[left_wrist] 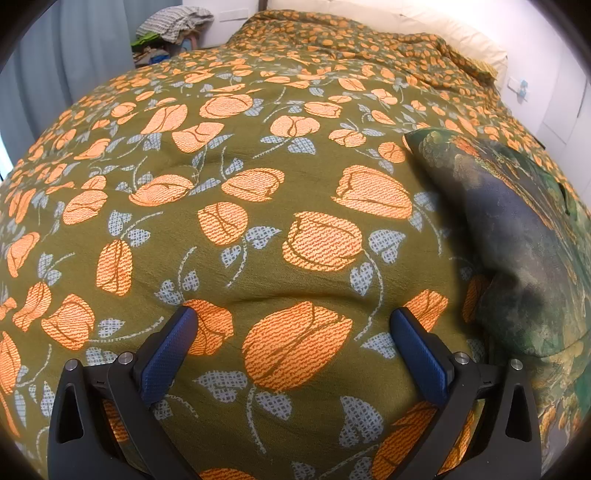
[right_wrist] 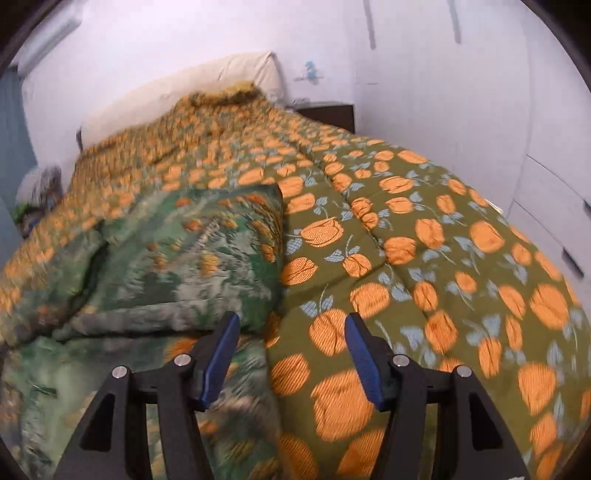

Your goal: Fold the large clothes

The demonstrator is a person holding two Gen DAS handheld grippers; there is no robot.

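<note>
A green garment with an orange and dark printed pattern (right_wrist: 177, 258) lies folded on the bed; in the left wrist view it lies at the right edge, garment (left_wrist: 517, 229). The bed wears an olive cover with orange tulips (left_wrist: 258, 177), the cover (right_wrist: 424, 258) filling the right half of the right wrist view. My left gripper (left_wrist: 293, 314) hovers over bare cover, left of the garment, jaws wide apart and nothing between them. My right gripper (right_wrist: 290, 319) is open above the garment's right edge, its left finger (right_wrist: 221, 354) over the cloth, nothing pinched. The right wrist view is motion-blurred.
A cream pillow (right_wrist: 207, 79) lies at the head of the bed. A dark nightstand (right_wrist: 328, 112) stands by the white wall. White drawers (right_wrist: 554, 221) line the right side. A pile of clothes (left_wrist: 166, 29) sits beyond the bed's far left, by grey curtains (left_wrist: 55, 74).
</note>
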